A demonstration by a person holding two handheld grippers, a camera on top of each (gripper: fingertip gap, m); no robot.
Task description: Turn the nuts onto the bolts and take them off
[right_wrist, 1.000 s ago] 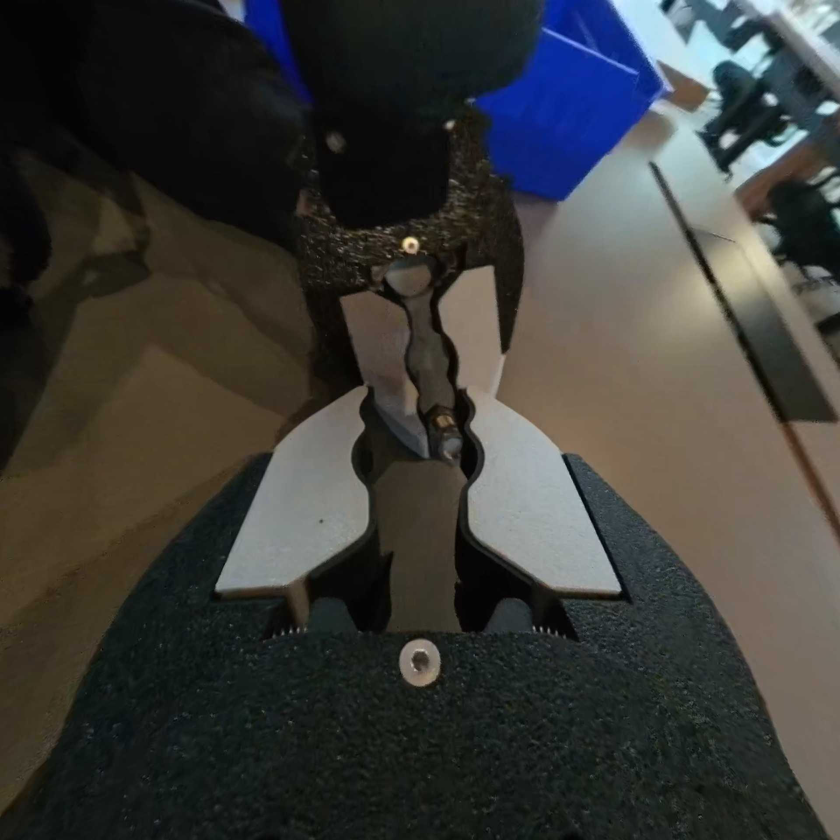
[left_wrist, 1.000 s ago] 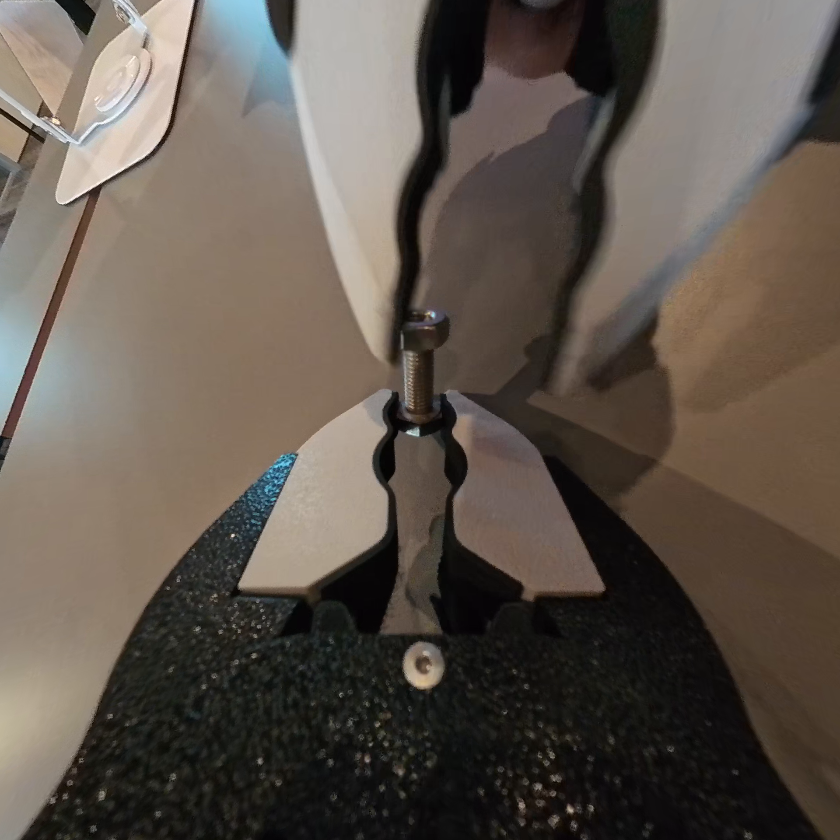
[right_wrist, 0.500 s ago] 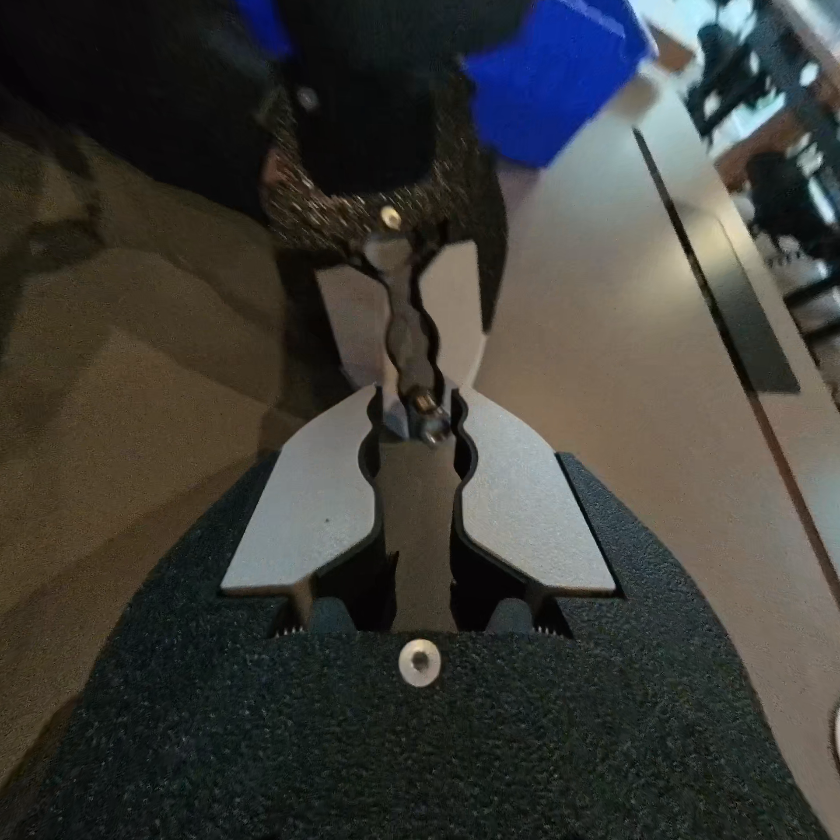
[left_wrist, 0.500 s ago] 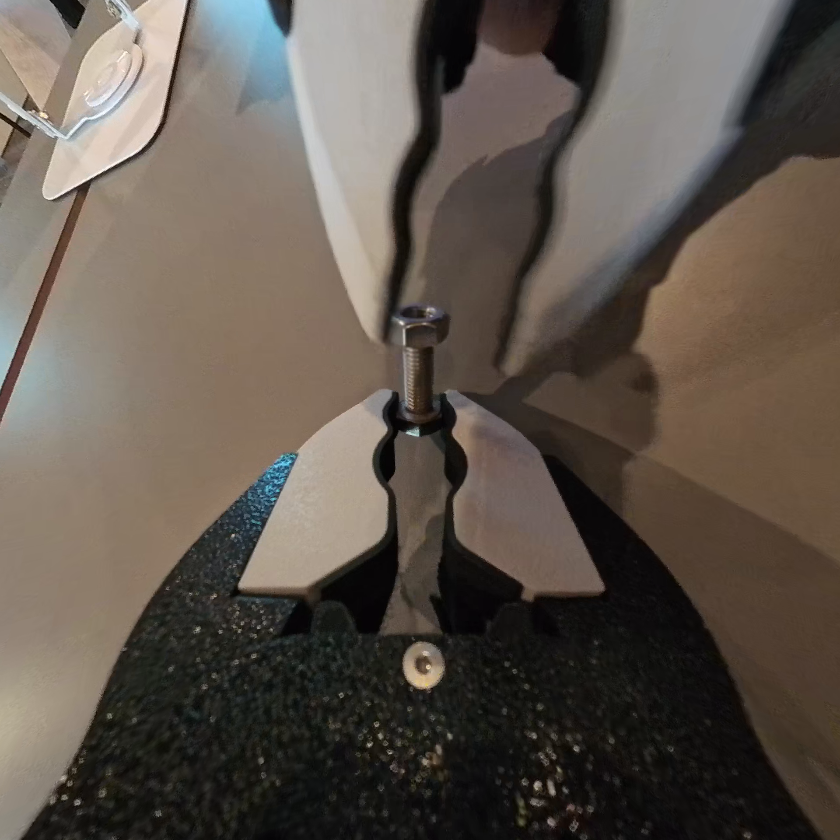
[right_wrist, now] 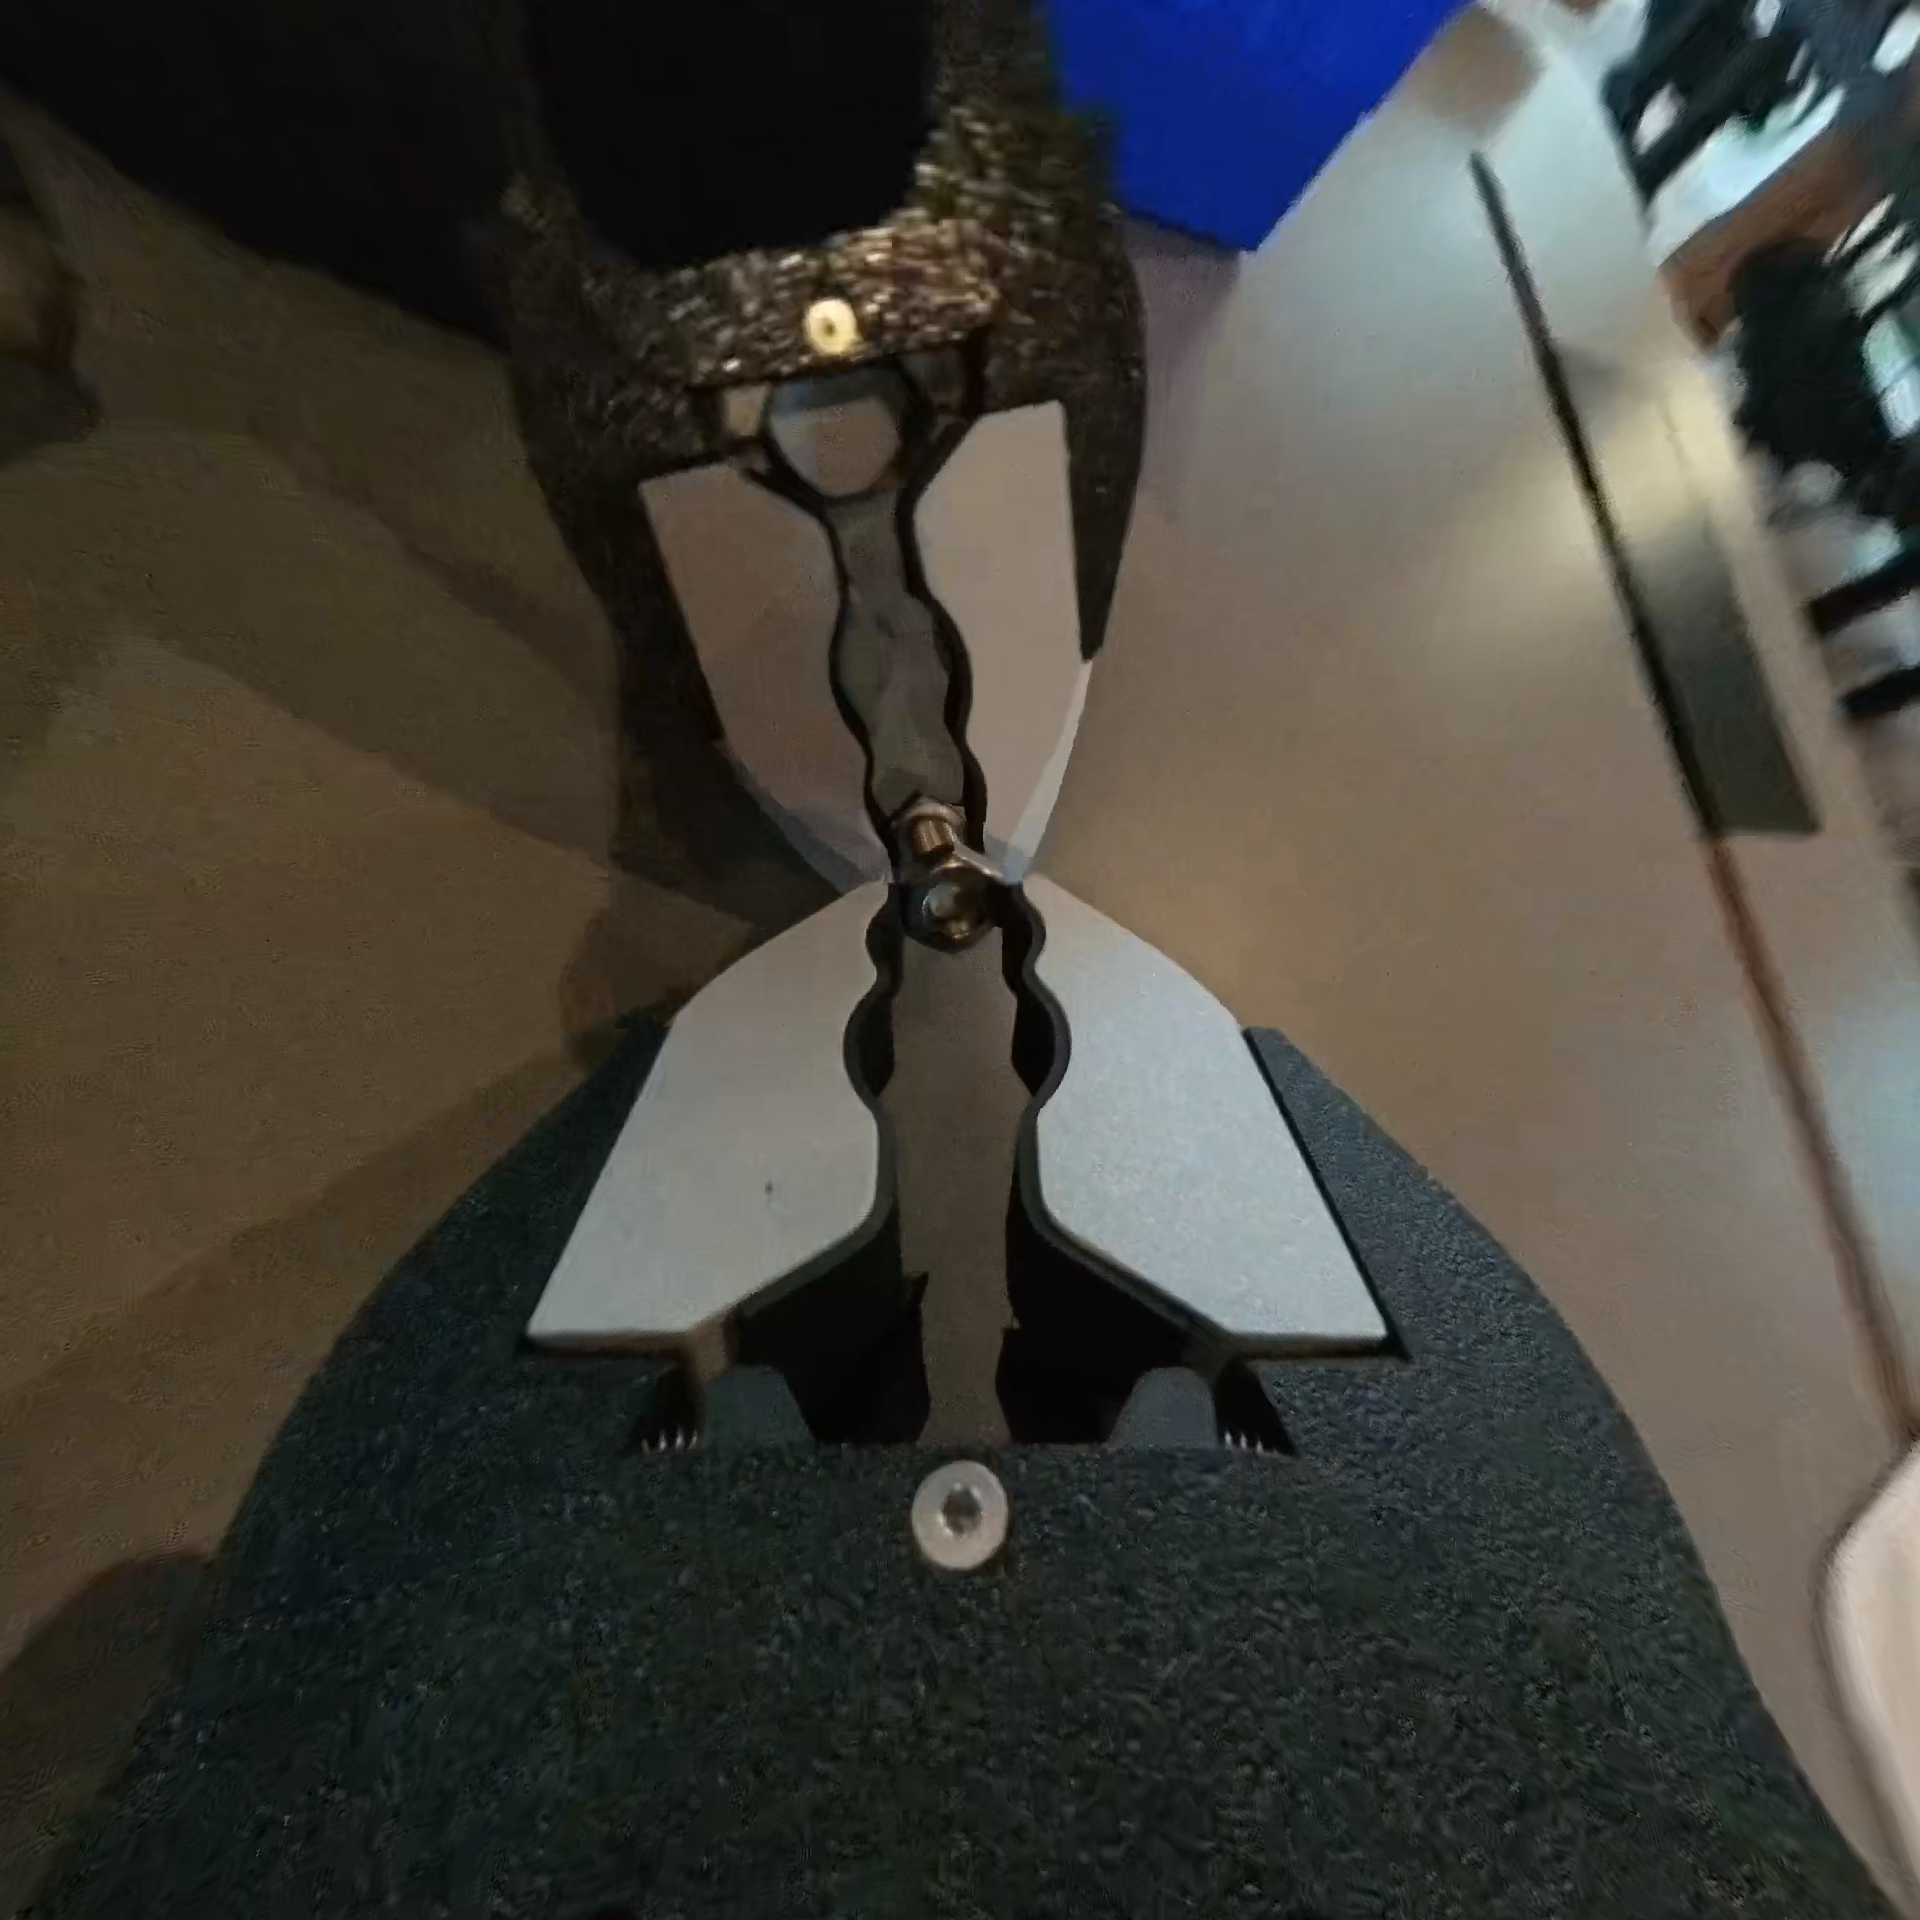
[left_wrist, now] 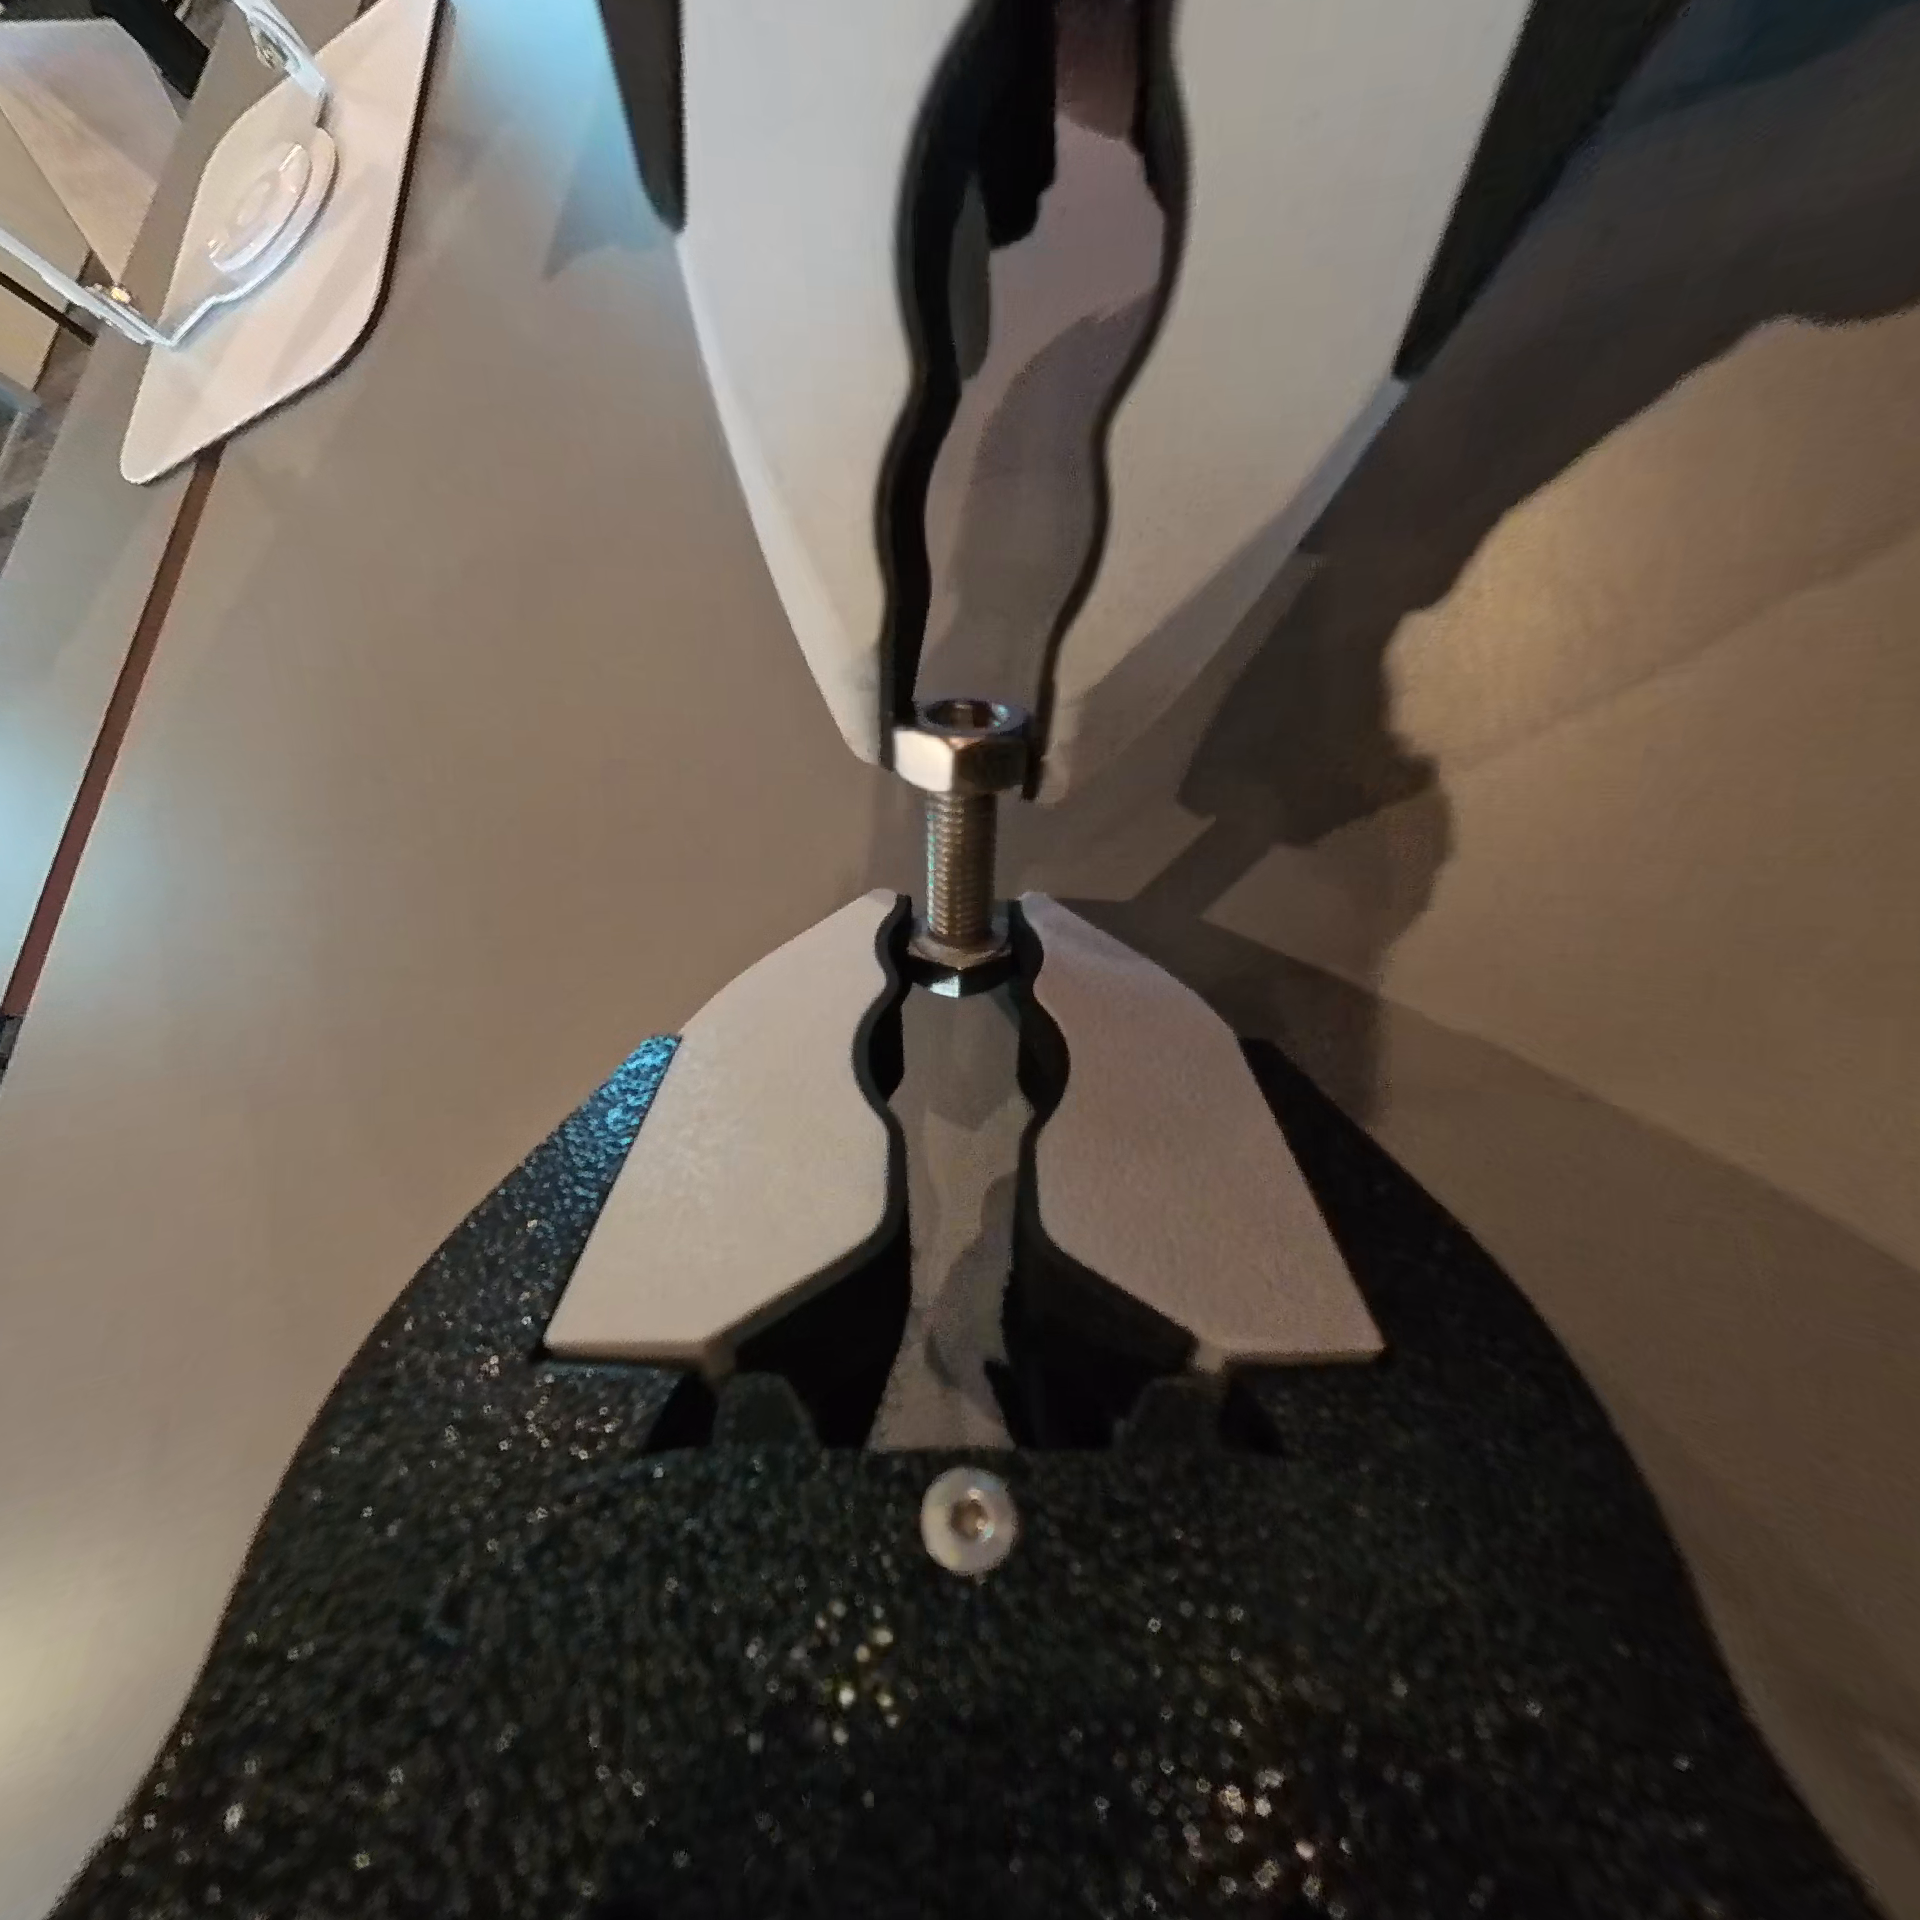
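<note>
My left gripper point(left_wrist: 958, 935) is shut on the hex head of a steel bolt point(left_wrist: 958, 873), whose threaded shaft points away from it. A hex nut point(left_wrist: 961, 753) sits on the bolt's far end. My right gripper point(left_wrist: 961, 732) comes in from the opposite side and its white fingertips close on the nut's flats. In the right wrist view, my right gripper point(right_wrist: 943, 896) holds the nut point(right_wrist: 940, 914) end-on. The bolt point(right_wrist: 928, 831) and the left gripper point(right_wrist: 920, 800) lie just beyond it. Both are held above the beige table point(left_wrist: 468, 727).
A white board with a clear plastic piece point(left_wrist: 270, 239) lies at the table's far left edge. A blue bin point(right_wrist: 1195, 125) stands behind the left gripper. A dark strip point(right_wrist: 1683, 582) runs along the table on the right, with blurred furniture beyond. The grippers are tip to tip, or close to it.
My right gripper has moved onto the bolt's end and its fingers have narrowed from open to shut around the nut. The left gripper has kept the bolt still.
</note>
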